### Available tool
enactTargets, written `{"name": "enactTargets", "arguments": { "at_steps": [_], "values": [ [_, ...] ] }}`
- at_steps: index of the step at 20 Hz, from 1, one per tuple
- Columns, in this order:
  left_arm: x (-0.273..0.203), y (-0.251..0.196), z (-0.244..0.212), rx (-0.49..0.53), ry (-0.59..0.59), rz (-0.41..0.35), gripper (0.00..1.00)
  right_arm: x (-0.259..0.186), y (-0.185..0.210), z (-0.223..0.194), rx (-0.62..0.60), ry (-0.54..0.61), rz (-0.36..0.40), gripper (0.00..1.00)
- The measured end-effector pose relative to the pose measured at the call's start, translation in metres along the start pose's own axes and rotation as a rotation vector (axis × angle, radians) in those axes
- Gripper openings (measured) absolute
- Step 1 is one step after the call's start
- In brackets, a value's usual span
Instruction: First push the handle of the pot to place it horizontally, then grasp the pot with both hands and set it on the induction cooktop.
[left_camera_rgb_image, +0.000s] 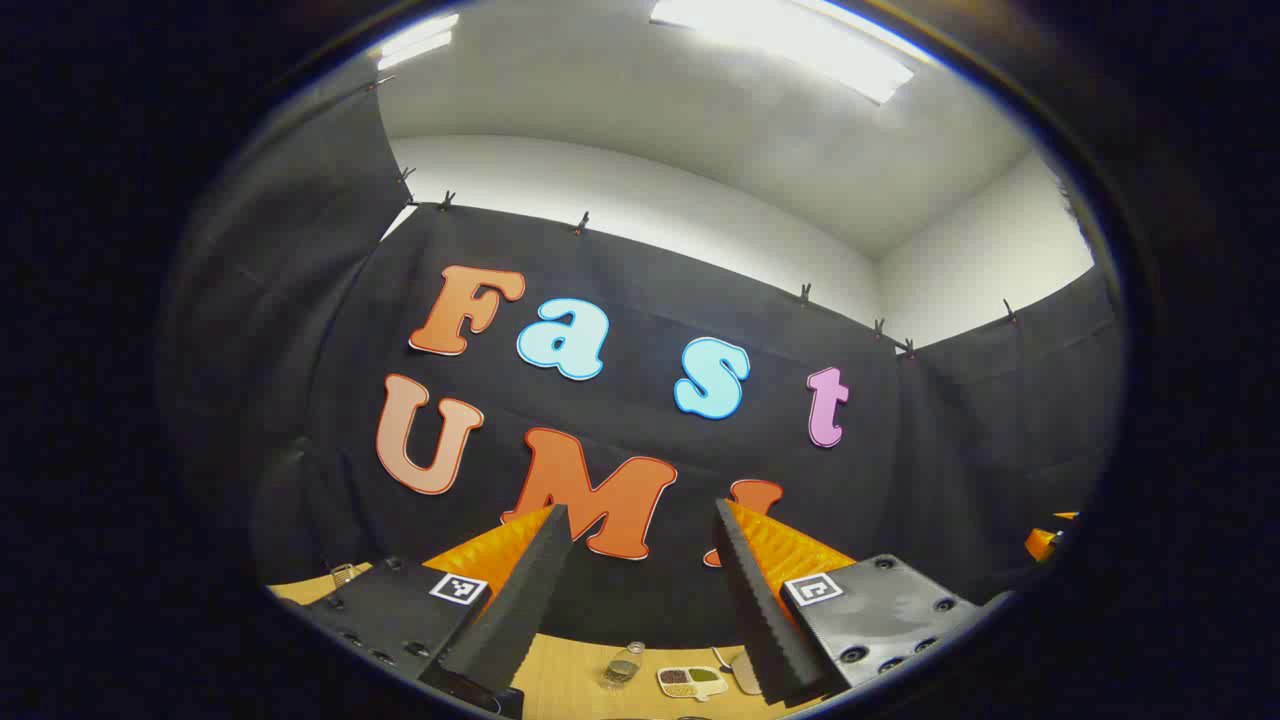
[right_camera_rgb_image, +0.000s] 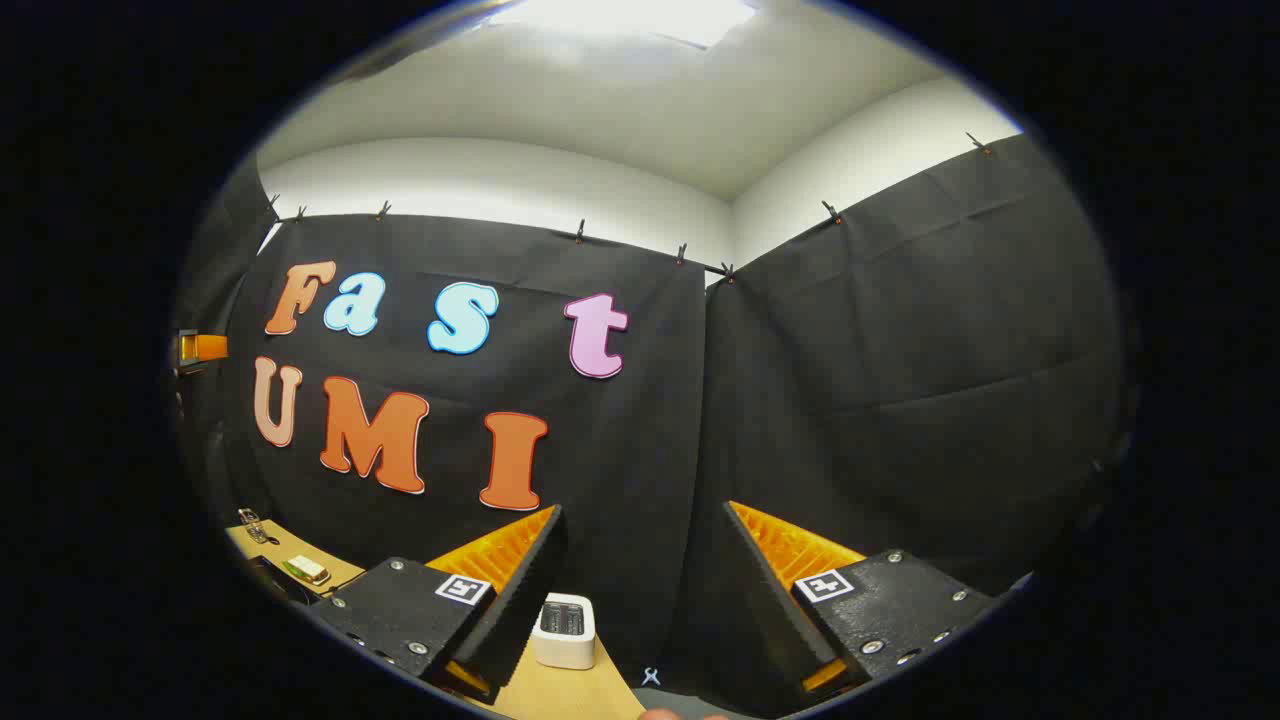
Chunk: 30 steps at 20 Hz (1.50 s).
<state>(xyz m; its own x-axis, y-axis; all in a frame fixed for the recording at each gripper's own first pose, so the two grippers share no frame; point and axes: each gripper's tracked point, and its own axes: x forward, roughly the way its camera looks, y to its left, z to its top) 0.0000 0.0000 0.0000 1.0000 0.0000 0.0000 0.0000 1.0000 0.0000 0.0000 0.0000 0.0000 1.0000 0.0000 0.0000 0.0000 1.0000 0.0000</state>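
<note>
Both of my cameras are tilted up toward the black cloth wall (left_camera_rgb_image: 640, 330) and the white ceiling (left_camera_rgb_image: 700, 110), so I see little of the work surface. In the left gripper view, the left hand-held gripper (left_camera_rgb_image: 640, 520) has its two fingers spread well apart with nothing between them. Below the fingertips a strip of the wooden bench (left_camera_rgb_image: 580, 680) shows, and on it stand a small clear jar (left_camera_rgb_image: 622, 664) and, just to its right, a divided white dish (left_camera_rgb_image: 692, 682) with dark and green contents. A pale flat utensil (left_camera_rgb_image: 742, 672) lies just beside the dish; I cannot tell what it is. At the far right edge an orange part (left_camera_rgb_image: 1045, 540) pokes in, which I take to be the other gripper.

In the right gripper view, the right hand-held gripper (right_camera_rgb_image: 645, 520) is likewise spread wide, holding nothing. Between its fingers, near the left one, a small white box-shaped appliance (right_camera_rgb_image: 565, 630) with a dark top sits on the bench (right_camera_rgb_image: 560, 695). Farther left on the bench lie a small yellowish-green item (right_camera_rgb_image: 306, 570) and a clear item (right_camera_rgb_image: 250, 524), both too small for me to identify. An orange piece (right_camera_rgb_image: 200, 348) shows at the left edge.

I cannot tell where the pot or the cooktop is from these two views.
</note>
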Motion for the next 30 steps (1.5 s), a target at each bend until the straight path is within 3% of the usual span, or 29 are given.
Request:
{"name": "enactTargets", "arguments": {
  "at_steps": [2, 15, 20, 23, 24, 28, 30],
  "values": [
    [-0.003, -0.002, 0.003, -0.001, -0.002, 0.008, 0.96, 0.000, -0.006, 0.000, 0.006, -0.008, 0.012, 0.95],
    [-0.024, -0.024, -0.008, 0.190, -0.001, 0.085, 0.98, 0.005, -0.028, -0.005, -0.009, -0.032, 0.030, 0.95],
    [-0.037, -0.015, -0.039, 0.214, 0.092, 0.131, 0.97, 0.009, -0.024, -0.017, 0.003, -0.023, 0.065, 0.95],
    [-0.046, -0.014, -0.069, 0.191, 0.177, 0.126, 0.87, 0.012, -0.022, -0.024, 0.007, -0.013, 0.078, 0.95],
    [-0.049, -0.014, -0.081, 0.185, 0.214, 0.122, 0.76, 0.012, -0.020, -0.025, 0.009, -0.012, 0.082, 0.95],
    [-0.065, 0.003, -0.147, 0.174, 0.418, 0.165, 0.13, 0.013, -0.021, -0.032, 0.007, 0.000, 0.088, 0.95],
    [-0.076, 0.000, -0.193, 0.078, 0.562, 0.152, 0.08, 0.011, -0.025, -0.033, 0.004, 0.002, 0.083, 0.97]
  ]
}}
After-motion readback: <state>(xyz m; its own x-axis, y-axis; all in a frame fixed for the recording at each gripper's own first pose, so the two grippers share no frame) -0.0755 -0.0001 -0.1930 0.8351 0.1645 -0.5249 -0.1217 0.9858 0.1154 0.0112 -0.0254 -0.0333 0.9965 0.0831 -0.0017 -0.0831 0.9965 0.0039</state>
